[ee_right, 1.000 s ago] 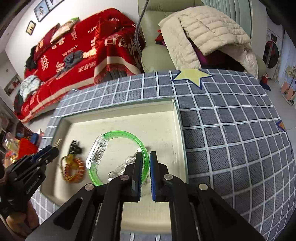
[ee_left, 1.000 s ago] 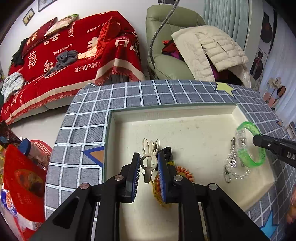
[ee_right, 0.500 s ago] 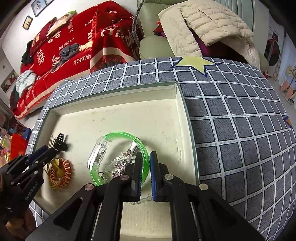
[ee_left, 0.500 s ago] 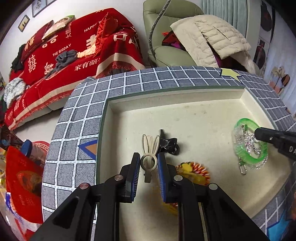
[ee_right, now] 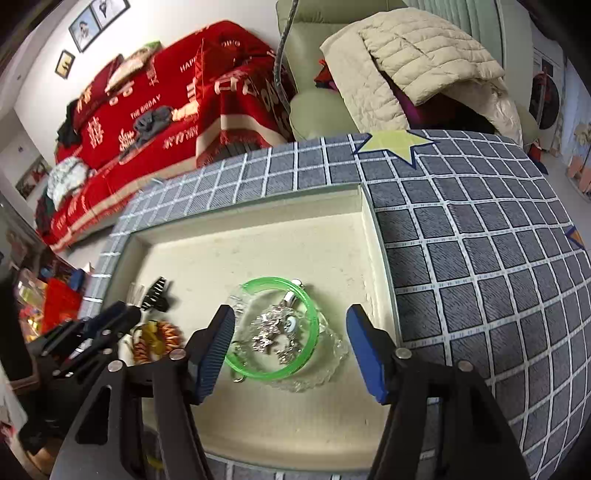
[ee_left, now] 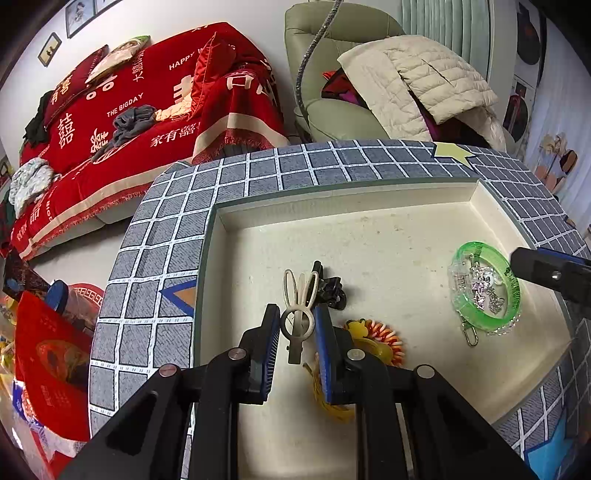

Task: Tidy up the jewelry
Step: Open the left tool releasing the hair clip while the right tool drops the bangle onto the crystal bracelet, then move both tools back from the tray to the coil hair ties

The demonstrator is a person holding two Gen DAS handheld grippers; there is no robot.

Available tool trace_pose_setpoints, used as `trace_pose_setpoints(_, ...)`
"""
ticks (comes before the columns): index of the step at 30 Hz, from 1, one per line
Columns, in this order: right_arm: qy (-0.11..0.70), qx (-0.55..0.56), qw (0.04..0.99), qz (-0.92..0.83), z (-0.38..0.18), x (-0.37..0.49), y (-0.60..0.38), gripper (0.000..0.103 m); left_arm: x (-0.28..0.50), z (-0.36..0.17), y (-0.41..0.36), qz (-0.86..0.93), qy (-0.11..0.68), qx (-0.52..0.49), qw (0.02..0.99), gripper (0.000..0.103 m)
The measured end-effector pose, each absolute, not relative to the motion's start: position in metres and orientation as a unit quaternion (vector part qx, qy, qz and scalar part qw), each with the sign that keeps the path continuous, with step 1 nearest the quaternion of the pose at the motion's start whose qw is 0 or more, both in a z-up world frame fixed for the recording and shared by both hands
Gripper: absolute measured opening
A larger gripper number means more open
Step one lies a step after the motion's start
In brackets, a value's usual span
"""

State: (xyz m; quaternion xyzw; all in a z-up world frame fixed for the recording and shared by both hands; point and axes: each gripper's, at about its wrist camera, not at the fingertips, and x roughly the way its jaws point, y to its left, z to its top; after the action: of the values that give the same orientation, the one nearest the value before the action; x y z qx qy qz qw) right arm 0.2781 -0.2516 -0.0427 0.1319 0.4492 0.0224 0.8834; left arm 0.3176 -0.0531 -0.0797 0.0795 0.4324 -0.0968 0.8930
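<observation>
Meanwhile, right gripper (ee_right: 290,345) jaws opening over green bangle (ee_right: 273,328) near tray wall (ee_right: 371,266); left gripper (ee_left: 295,326) apparently clamping rabbit clip (ee_left: 298,306).

Both the left gripper (ee_left: 296,328) and the right gripper (ee_right: 290,341) are matte black angular frames studded with round silver screws, each ending in two flat fingers (ee_right: 360,343) faced with ribbed blue pads (ee_left: 271,350).

A red sofa throw (ee_left: 155,110) printed with white characters lies behind the table, a grey garment (ee_left: 129,122) bunched on it; a pale green armchair (ee_left: 332,92) stands beside it under a cream quilted jacket (ee_left: 424,81); framed pictures (ee_right: 98,20) hang on the wall.
</observation>
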Motion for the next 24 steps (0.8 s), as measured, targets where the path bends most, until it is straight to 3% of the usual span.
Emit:
trace_pose_setpoints(19,0.412,0.132,0.901,0.026,-0.011,0.24,-0.248,0.068,0.304,-0.055,-0.051,-0.106,0.402,0.073,0.906,0.041)
trace_pose_setpoints(20,0.412,0.133,0.901,0.029,-0.011,0.24,-0.248,0.068,0.303,-0.053,-0.051,-0.105,0.402,0.073,0.907,0.068)
trace_pose_setpoints(22,0.414,0.135,0.899,0.032,-0.011,0.238,-0.248,0.068,0.3,-0.049,-0.05,-0.092,0.393,0.068,0.912,0.103)
trace_pose_setpoints(24,0.414,0.136,0.899,0.034,-0.011,0.235,-0.248,0.068,0.294,-0.041,-0.049,-0.089,0.375,0.07,0.92,0.103)
